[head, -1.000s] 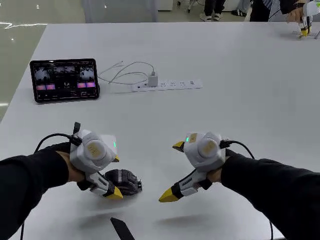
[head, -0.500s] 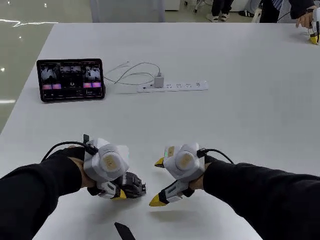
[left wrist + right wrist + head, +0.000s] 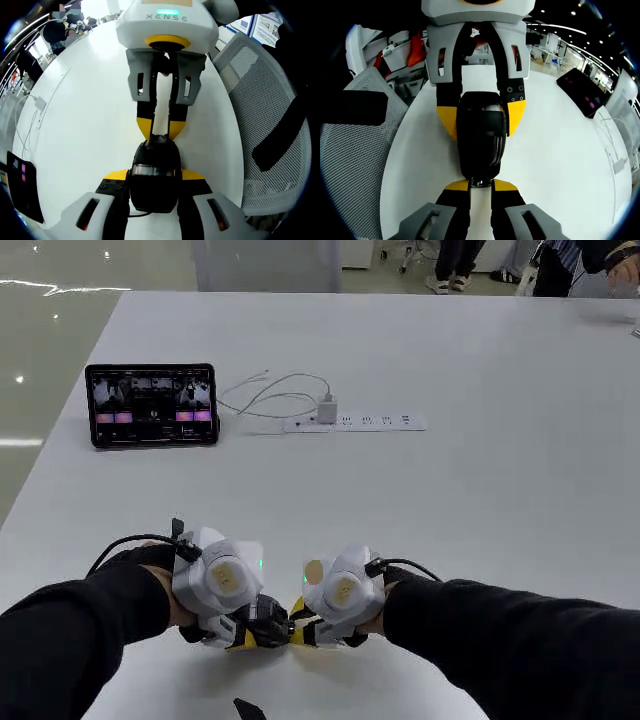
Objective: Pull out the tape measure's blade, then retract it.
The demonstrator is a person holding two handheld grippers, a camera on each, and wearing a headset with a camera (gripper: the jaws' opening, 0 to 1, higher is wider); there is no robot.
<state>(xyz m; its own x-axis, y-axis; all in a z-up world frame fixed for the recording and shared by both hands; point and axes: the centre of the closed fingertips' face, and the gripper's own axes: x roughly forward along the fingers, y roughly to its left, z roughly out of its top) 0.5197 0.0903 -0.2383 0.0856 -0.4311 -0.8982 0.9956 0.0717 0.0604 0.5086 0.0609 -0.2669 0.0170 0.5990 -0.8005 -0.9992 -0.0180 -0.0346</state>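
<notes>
Head view.
- white table (image 3: 480,470): both grippers sit at its near edge, nose to nose.
- left gripper (image 3: 250,636): white body, yellow tips, held by a dark-sleeved arm. Its jaws are mostly hidden under its own body.
- right gripper (image 3: 297,625): same make, with its tips turned toward the left one. The gap between the tips is too small to read here.
- tape measure (image 3: 268,621): black case on the table between the two grippers, largely covered by them.
- tablet (image 3: 153,403): propped up at far left, screen lit.
- power strip (image 3: 355,423): white, mid-table, with a white cable (image 3: 265,390) coiled just beside it.
- dark strip (image 3: 250,708): cut off by the bottom edge and not identifiable.

Left gripper view.
- The gripper's own jaws stand wide, clamped on both flanks of the black case.
- The right gripper enters from the top, its tips narrow and touching the case's nose.
- The blade and hook cannot be made out behind those tips.
- mesh chair (image 3: 260,100): off the table edge, partly crossed by a dark shape.

Right gripper view.
- The gripper's own jaws are narrow, pinching the near end of the case. Whether they hold the hook or the housing cannot be told.
- The left gripper comes in from the top, its yellow tips pressed to the case's sides.
</notes>
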